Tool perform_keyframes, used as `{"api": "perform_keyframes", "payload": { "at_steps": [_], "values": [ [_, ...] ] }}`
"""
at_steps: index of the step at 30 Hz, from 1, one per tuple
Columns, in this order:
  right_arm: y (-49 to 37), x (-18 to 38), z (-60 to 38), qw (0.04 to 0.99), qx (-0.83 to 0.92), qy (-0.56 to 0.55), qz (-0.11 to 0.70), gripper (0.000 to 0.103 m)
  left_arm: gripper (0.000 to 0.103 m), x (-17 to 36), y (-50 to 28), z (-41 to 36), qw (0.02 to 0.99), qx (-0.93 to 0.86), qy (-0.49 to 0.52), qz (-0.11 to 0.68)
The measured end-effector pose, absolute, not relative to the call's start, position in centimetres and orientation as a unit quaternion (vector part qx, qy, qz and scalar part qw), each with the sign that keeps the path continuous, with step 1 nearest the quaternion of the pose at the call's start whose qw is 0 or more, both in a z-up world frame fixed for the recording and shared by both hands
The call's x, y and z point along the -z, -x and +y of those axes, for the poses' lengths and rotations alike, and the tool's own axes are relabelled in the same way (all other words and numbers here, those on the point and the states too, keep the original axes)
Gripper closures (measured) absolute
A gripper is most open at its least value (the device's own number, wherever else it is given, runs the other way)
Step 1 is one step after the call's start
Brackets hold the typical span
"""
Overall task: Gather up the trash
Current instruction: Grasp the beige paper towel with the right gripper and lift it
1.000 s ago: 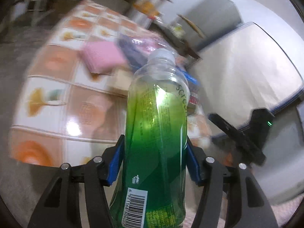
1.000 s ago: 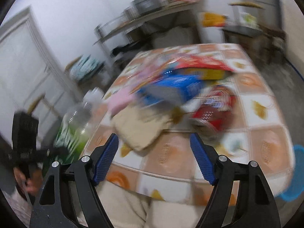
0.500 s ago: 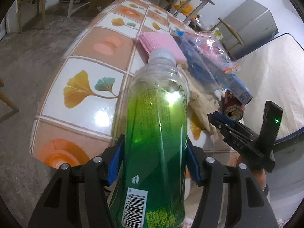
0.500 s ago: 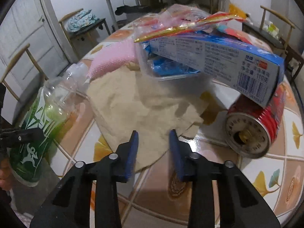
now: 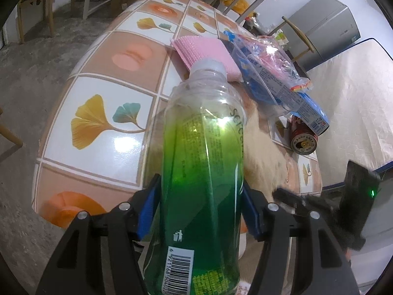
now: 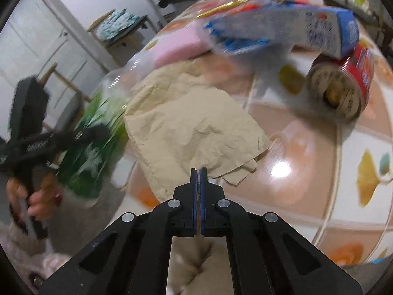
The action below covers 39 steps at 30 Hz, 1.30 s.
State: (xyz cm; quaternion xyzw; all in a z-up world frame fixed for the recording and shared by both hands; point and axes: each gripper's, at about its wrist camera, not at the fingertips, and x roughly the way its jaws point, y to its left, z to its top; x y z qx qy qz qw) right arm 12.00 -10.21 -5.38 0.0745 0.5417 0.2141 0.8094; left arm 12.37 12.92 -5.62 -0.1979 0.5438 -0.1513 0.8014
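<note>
Tiled tabletop with ginkgo-leaf and orange-flower squares fills both views, a glossy glare spot on it, and the litter sits gathered toward one end. Right up close, the left gripper has its blue pads pressed on the sides of a clear plastic bottle, green-tinted from the shoulder down, white cap pointing away, barcode and a bin symbol near its base; it hangs at the near table edge, clear of the surface. Over on the other side, the right gripper has its jaws pressed together, tips right at the near edge of a crumpled beige paper napkin; whether any paper is caught between the pads cannot be told. That napkin lies flat and wrinkled on the tiles, beside the bottle. A little further along, a red drink can lies on its side, end facing the camera. Resting on top of the can is a blue and white carton, tilted, with a crinkly clear plastic wrapper over it. Beyond the napkin sits a pink sponge, touching the carton's pile. Farthest back, wooden chairs, a metal shelf and a grey fridge against the wall.
</note>
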Motion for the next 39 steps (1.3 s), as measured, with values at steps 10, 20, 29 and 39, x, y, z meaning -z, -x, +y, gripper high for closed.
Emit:
{"api": "perform_keyframes", "payload": {
  "at_steps": [10, 20, 29, 39],
  "values": [
    [-11.0, 0.9, -10.3, 0.845, -0.243, -0.039, 0.476, 0.031, 0.043, 5.7, -12.8, 12.8, 0.797, 0.157, 0.195, 0.550],
    [-15.4, 4.9, -6.8, 0.834, -0.252, 0.057, 0.488, 0.018, 0.043, 5.9, -13.5, 12.9, 0.789, 0.162, 0.201, 0.557],
    [-13.9, 5.7, -5.7, 0.841, -0.219, 0.119, 0.481, 0.051, 0.043, 5.8, -13.8, 12.3, 0.793, 0.158, 0.187, 0.558],
    [-12.6, 4.8, -10.4, 0.858, -0.161, 0.024, 0.487, 0.097, 0.047, 5.6, -13.9, 11.8, 0.804, 0.146, 0.170, 0.551]
  ]
}}
